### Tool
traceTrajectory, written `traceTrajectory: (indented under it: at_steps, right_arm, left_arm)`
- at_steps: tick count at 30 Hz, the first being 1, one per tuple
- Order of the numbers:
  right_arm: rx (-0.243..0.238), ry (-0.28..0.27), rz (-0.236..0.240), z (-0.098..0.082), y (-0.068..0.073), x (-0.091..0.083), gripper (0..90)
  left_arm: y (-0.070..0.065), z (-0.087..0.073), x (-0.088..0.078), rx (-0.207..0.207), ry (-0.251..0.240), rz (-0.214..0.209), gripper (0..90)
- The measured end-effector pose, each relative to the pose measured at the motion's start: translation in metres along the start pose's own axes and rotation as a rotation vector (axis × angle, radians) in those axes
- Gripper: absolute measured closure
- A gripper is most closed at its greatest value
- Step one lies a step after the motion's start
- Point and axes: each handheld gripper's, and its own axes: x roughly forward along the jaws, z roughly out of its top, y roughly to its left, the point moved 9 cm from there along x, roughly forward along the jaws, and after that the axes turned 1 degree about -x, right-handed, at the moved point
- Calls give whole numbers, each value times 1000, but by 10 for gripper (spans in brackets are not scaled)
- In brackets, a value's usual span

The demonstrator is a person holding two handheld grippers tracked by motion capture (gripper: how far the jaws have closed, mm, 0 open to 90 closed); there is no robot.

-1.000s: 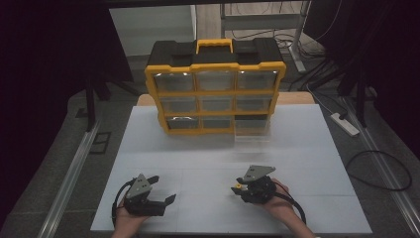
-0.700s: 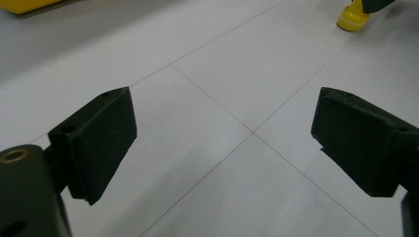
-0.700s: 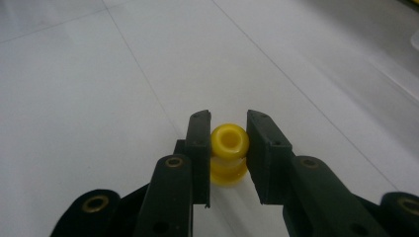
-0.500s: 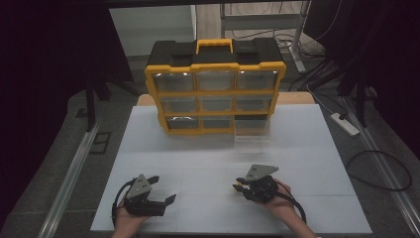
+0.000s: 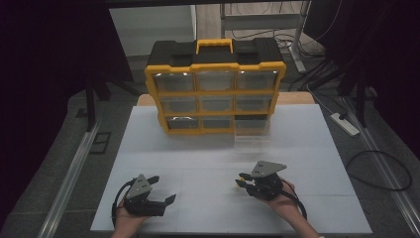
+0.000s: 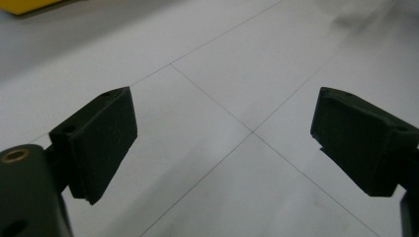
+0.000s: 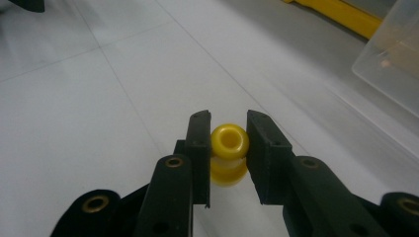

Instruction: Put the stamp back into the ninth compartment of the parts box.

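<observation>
- While your right gripper (image 7: 227,148) clamps a yellow bead (image 7: 229,142) just above the white table (image 5: 208,163), your left gripper (image 6: 225,123) sits released.
- Yellow-framed drawer organizer (image 5: 215,91) stands at the far edge.

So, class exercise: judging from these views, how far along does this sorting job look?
Done: one clear drawer is out of the yellow organizer, on the table before it. In hand: the right gripper clamps a small yellow bead-like part; the left gripper is open over bare table. Left: probably placing the part, perhaps in that drawer, and returning the drawer.
</observation>
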Motion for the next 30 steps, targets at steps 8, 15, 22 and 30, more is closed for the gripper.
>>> traceTrajectory:
  at_steps: [8,15,22,30]
  right_arm:
    - [8,-36,-15,9,-6,-10,730]
    - [4,-54,-19,16,-7,-13,730]
    - [7,-75,-31,24,-10,-17,730]
    - [8,-107,-28,39,-10,-20,730]
  left_arm:
    - [0,0,0,2,0,2,108]
    - [0,0,0,3,0,-1,108]
    - [-1,0,0,4,0,-3,108]
    - [-1,0,0,5,-1,-3,108]
